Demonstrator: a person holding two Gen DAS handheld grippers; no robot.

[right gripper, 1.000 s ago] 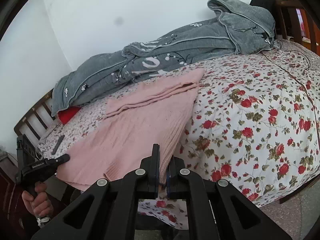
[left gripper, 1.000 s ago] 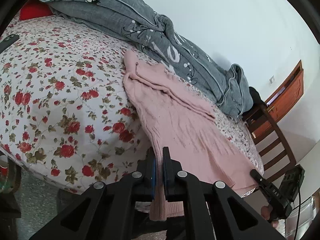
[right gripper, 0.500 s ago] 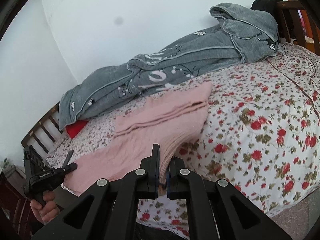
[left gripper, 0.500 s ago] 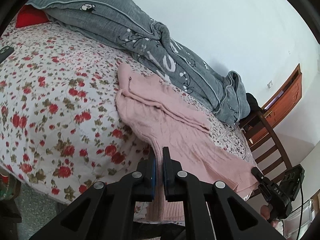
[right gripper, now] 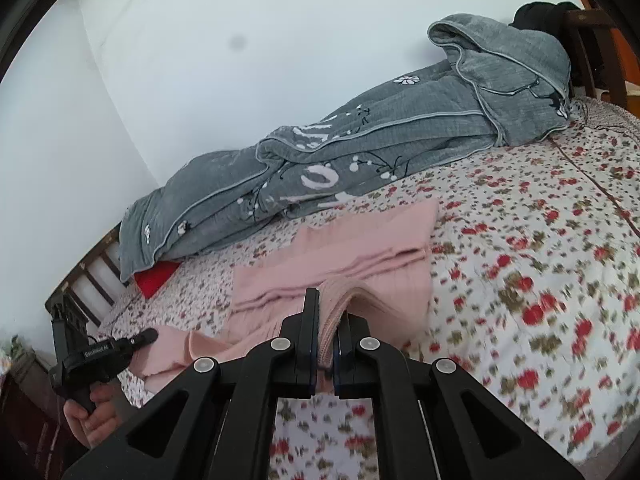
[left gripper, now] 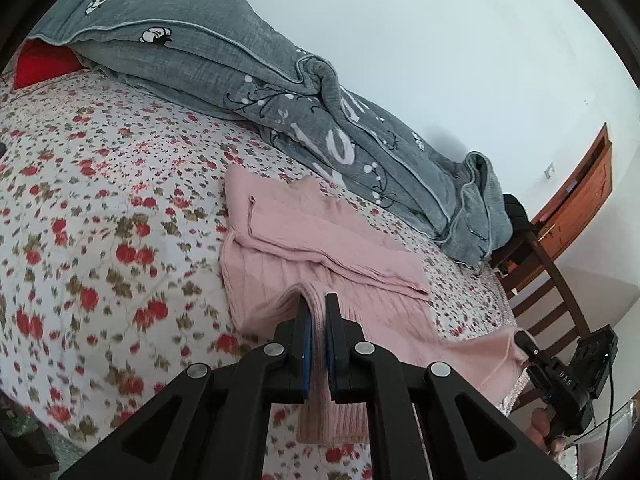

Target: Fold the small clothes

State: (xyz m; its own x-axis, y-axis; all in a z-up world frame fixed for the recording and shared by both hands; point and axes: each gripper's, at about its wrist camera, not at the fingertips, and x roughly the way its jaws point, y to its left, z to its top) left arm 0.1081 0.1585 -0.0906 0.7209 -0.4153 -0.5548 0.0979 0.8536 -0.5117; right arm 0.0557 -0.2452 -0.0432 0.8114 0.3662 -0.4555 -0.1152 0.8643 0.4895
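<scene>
Pink knitted garment (left gripper: 320, 248) lies on the flowered bedsheet (left gripper: 100, 216), in front of the rolled grey quilt (left gripper: 248, 68) that runs along the wall; its far part is flat with a folded layer on top, and its near hem is lifted from the bed. It looks soft and light, a ribbed knit that will sag and stretch between two holds; I judge the two hem corners are the good places to take it, because the thick edge does not slip easily. Left gripper (left gripper: 318, 312) is closed almost fully on one corner of the hem, with the cloth squeezed between the blue pads; right gripper (right gripper: 329, 312) is closed the same way on the other corner. Left view shows the wooden chair (left gripper: 548, 280) and a brown door at the bed's end, also the right gripper from outside; right view shows instead the red pillow (right gripper: 154, 282), the headboard, and the hand (right gripper: 92, 416) holding the left tool.
</scene>
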